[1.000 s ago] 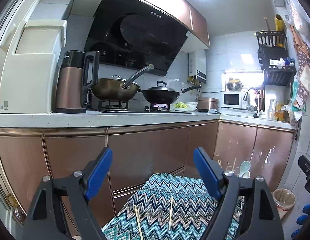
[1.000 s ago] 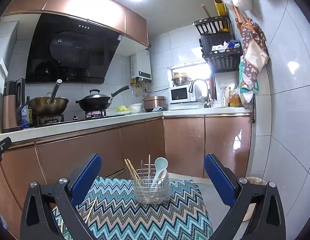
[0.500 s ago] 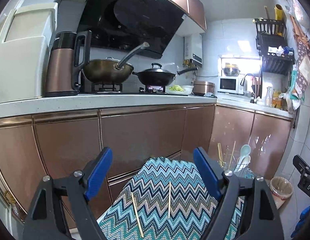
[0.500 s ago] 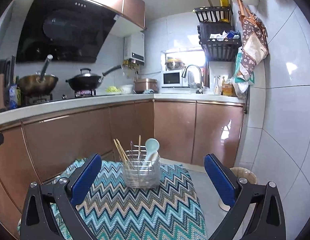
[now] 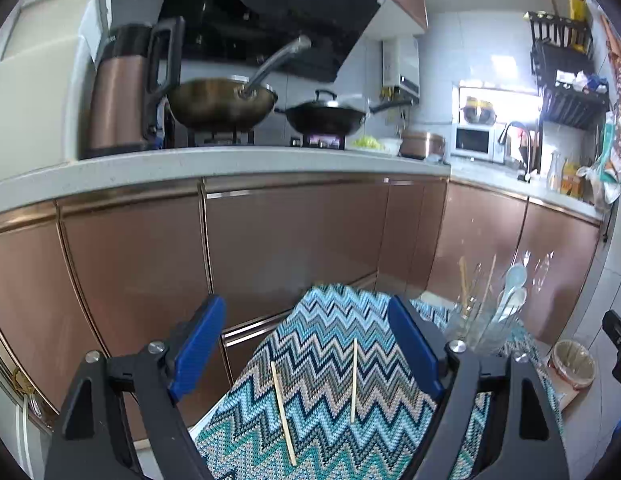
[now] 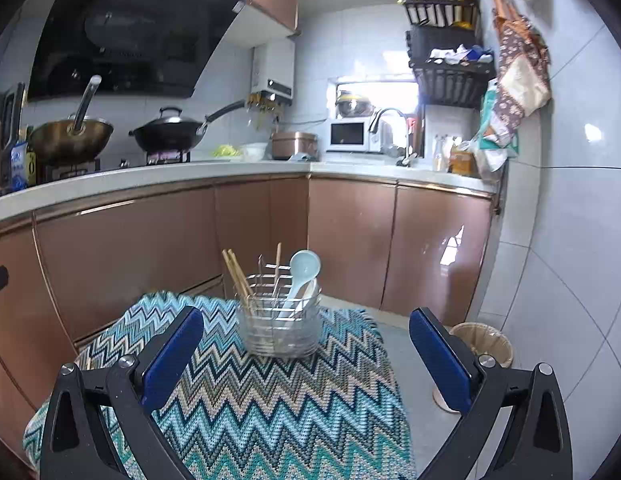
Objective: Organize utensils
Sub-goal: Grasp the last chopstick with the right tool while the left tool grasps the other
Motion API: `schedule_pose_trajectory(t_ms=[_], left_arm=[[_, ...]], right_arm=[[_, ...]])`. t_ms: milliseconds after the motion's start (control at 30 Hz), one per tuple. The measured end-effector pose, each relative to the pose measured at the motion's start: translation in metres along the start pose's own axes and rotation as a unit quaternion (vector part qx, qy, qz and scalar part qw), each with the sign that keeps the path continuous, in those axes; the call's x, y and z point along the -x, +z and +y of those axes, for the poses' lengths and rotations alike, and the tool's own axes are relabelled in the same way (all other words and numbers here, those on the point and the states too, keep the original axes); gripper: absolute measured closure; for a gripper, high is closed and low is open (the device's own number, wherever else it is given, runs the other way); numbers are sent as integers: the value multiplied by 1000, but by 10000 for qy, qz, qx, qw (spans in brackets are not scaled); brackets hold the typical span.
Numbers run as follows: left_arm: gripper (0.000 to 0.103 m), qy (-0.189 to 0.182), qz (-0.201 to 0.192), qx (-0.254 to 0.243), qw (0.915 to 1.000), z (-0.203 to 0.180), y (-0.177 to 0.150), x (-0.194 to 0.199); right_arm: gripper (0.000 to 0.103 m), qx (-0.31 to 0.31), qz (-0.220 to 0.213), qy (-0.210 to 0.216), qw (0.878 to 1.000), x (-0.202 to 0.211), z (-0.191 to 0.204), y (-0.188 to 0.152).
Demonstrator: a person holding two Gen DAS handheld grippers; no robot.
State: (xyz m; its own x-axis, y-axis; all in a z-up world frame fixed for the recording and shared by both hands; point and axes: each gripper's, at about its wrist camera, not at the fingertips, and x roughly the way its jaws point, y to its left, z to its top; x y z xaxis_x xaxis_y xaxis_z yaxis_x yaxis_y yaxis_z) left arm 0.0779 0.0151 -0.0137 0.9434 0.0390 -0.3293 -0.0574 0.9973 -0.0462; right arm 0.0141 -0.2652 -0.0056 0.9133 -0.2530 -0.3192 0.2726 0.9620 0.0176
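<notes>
Two loose chopsticks lie on the zigzag-patterned cloth, the left chopstick (image 5: 283,414) slanted and the right chopstick (image 5: 354,380) nearly straight, apart from each other, both framed between the blue pads of the left tool (image 5: 308,344), whose jaws stand wide with nothing gripped. The right tool (image 6: 306,354) is likewise spread wide and empty over the cloth (image 6: 270,412). Ahead of it a clear utensil holder (image 6: 279,326) stands upright on the cloth, with chopsticks (image 6: 235,272) and a pale blue spoon (image 6: 302,276) inside it.
</notes>
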Motion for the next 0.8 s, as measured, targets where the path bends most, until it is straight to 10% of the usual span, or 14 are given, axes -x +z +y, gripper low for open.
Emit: schedule_pose_trajectory(t_ms=[233, 433, 800], left_arm=[[20, -391, 1161, 414, 9916, 33, -10, -67], [22, -1008, 2561, 962, 9565, 68, -32, -151], [66, -1236, 4083, 1537, 8913, 95, -86, -255]], right_arm=[[0, -72, 920, 1039, 9903, -50, 22, -7], [1, 299, 1928, 1981, 9606, -112, 81, -13], [56, 518, 3724, 3256, 8675, -238, 190, -52]])
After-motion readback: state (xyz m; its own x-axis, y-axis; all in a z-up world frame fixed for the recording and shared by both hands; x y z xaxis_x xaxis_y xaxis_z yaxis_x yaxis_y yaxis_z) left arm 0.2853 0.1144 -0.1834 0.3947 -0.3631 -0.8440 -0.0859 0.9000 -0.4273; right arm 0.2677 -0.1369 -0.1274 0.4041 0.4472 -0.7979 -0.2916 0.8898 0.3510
